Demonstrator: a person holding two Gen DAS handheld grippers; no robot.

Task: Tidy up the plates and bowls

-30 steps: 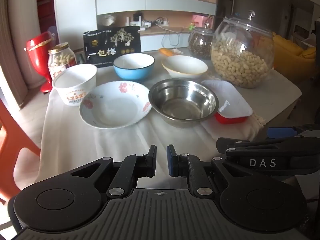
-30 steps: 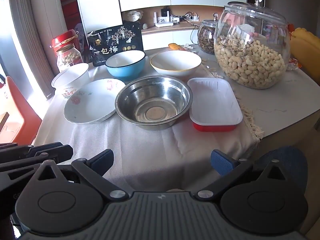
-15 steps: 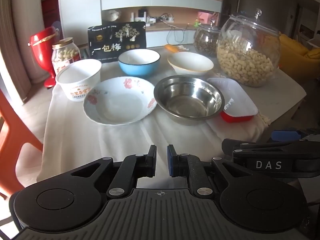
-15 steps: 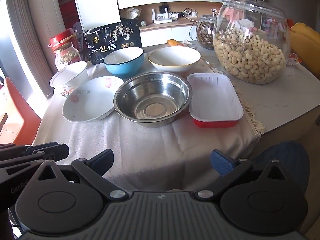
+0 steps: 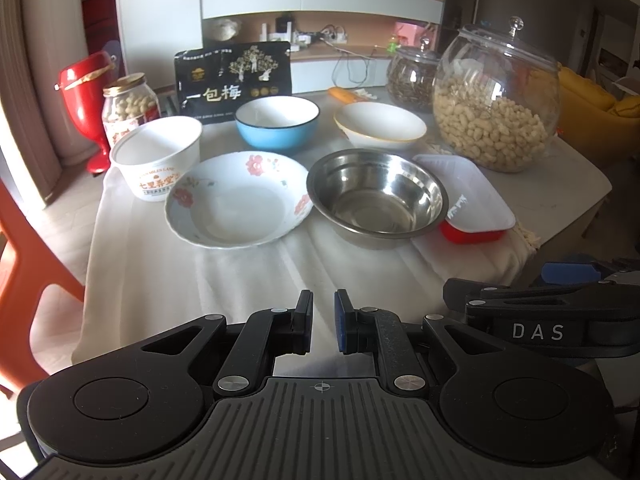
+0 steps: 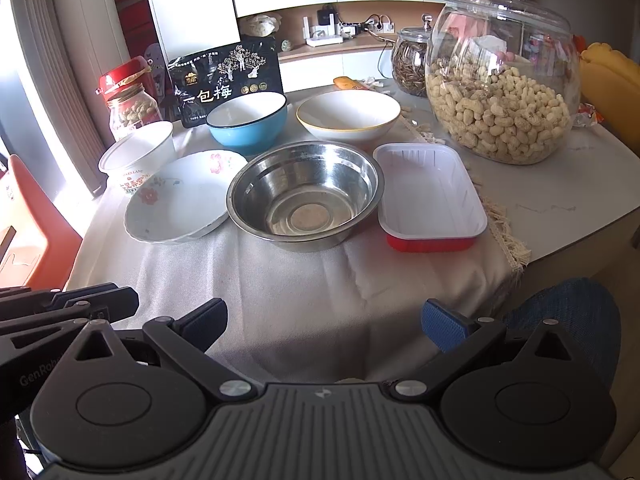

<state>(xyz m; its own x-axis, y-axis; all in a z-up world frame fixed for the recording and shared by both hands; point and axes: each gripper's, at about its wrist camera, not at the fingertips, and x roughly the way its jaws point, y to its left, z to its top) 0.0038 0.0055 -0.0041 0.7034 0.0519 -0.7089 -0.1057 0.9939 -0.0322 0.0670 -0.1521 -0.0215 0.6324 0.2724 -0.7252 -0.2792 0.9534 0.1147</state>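
On the white tablecloth stand a floral plate [image 5: 239, 200] [image 6: 182, 196], a steel bowl [image 5: 378, 196] [image 6: 306, 194], a blue bowl [image 5: 277, 122] [image 6: 248, 122], a white bowl with a yellow rim [image 5: 380, 126] [image 6: 348, 116], a white paper cup-bowl [image 5: 158, 156] [image 6: 138, 152] and a white-and-red tray [image 5: 470, 200] [image 6: 428, 194]. My left gripper [image 5: 323, 320] is nearly shut and empty, over the front of the table. My right gripper [image 6: 324, 320] is open and empty, in front of the steel bowl.
A big glass jar of peanuts [image 5: 496, 96] [image 6: 500, 76] and a smaller seed jar [image 5: 412, 76] stand at the right back. A black snack bag [image 5: 234, 80] and a peanut jar [image 5: 130, 106] stand at the left back. An orange chair [image 5: 24, 272] is on the left.
Both grippers have drifted slightly, so the table sits a little lower and nearer in both views. Neither gripper's jaws have changed. No dish has moved.
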